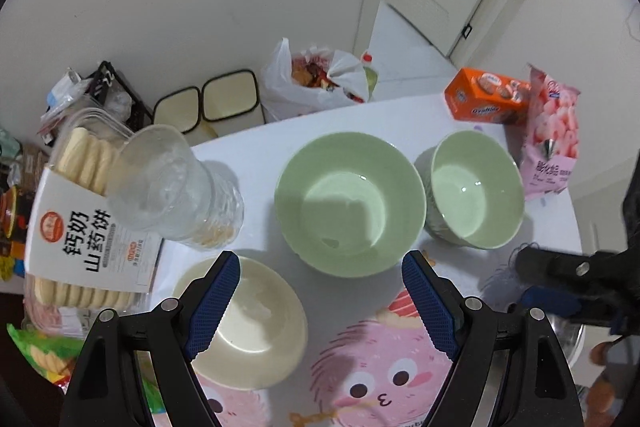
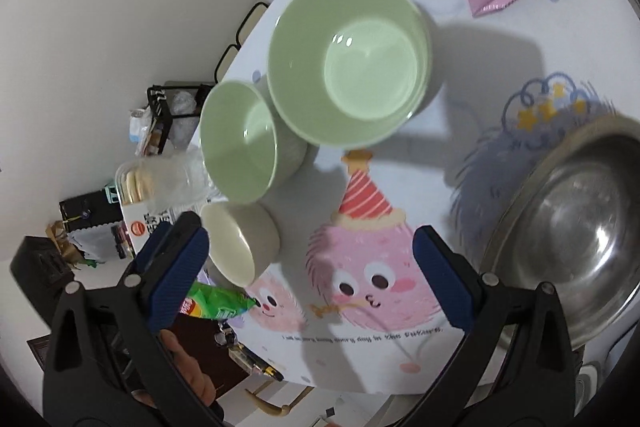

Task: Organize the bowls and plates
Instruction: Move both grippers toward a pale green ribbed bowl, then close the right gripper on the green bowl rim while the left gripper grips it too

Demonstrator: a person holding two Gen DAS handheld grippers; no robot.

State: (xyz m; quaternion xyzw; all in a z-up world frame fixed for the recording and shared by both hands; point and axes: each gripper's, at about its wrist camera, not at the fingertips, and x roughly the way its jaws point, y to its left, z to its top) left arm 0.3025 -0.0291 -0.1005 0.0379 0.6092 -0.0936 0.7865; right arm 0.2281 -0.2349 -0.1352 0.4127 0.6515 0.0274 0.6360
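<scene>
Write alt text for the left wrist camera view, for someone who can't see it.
The open left gripper hovers over a table holding a cream bowl, a large green bowl and a smaller green bowl. A clear plastic cup and snack packages surround them.

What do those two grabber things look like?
Both look alike. The left gripper and right gripper each have black plastic arms joined by round silver pins, ending in two fingers covered with bumpy dark blue pads. No cables or sleeves show.
</scene>
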